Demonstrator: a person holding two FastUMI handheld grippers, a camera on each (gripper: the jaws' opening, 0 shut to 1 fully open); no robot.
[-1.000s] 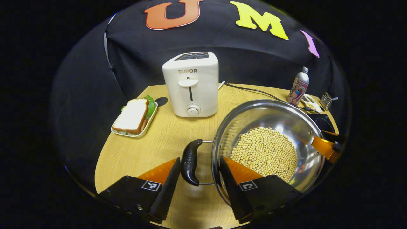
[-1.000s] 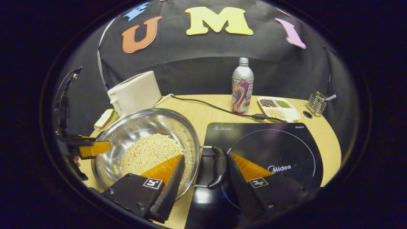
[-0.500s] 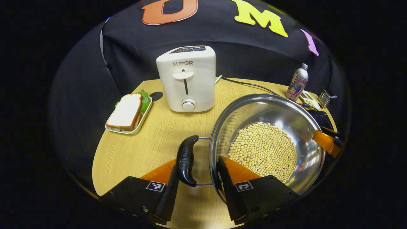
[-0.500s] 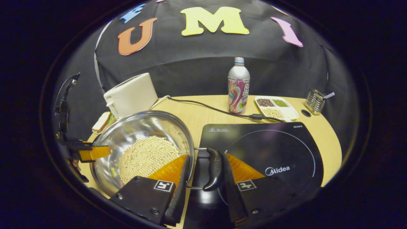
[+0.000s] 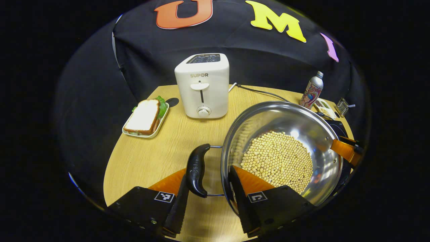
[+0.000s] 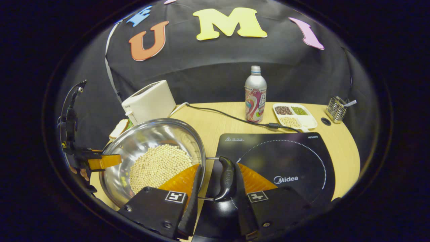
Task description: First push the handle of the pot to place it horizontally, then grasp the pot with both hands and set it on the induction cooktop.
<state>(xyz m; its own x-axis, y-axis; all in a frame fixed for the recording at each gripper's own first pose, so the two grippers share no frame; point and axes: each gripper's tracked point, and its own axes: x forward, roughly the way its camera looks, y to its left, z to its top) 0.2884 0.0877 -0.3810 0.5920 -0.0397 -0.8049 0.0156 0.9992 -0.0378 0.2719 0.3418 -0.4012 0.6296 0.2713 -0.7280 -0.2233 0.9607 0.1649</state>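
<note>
- Between left gripper fingers: pot side handle, pinched against rim.
- Right gripper likewise pinching opposite handle.
- Bean-filled steel pot: likely heavy, slick; hold handles level.

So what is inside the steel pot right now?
The pot holds a heap of small pale round beans, covering its bottom. The shiny wall above them is bare. The left gripper hides the near edge of the heap, and what lies under the beans cannot be seen.

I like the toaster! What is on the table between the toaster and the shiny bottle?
In the right gripper view, only a black cable crosses the bare table between the toaster and the bottle.
</note>
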